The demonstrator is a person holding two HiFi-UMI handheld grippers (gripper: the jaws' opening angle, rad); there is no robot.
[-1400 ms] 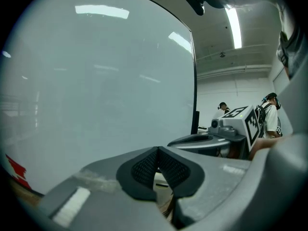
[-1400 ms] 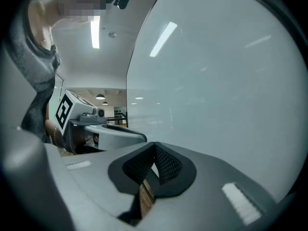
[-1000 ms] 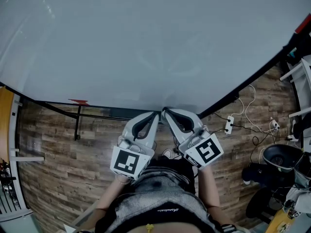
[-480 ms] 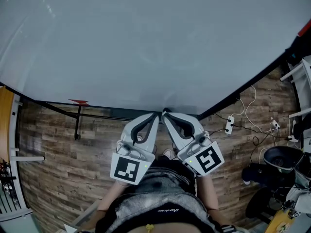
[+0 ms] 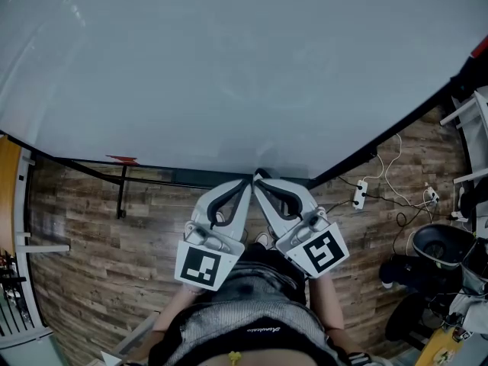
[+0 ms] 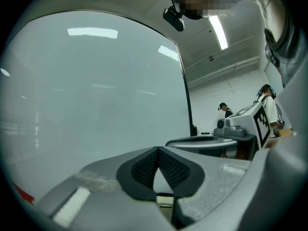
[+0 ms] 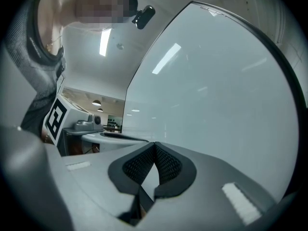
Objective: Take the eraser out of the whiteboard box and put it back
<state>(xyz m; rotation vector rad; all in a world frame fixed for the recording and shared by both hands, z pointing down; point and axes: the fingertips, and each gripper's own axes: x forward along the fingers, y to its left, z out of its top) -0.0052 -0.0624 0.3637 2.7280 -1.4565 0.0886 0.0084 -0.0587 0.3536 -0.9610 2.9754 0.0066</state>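
Your left tongs (image 5: 246, 180) and right tongs (image 5: 259, 178) are each closed pad to pad with nothing gripped; in the head view they lean toward 1 and 11 o'clock, tips nearly meeting at the lower edge of the whiteboard (image 5: 229, 59), at its 6 o'clock; a small red thing (image 5: 122, 159) sits at 9 o'clock of them; no view lets you make out the eraser.

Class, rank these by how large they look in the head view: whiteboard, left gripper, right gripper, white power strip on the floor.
1. whiteboard, by far largest.
2. left gripper and right gripper: alike, not ranked apart.
3. power strip, smallest, though farther from the camera.
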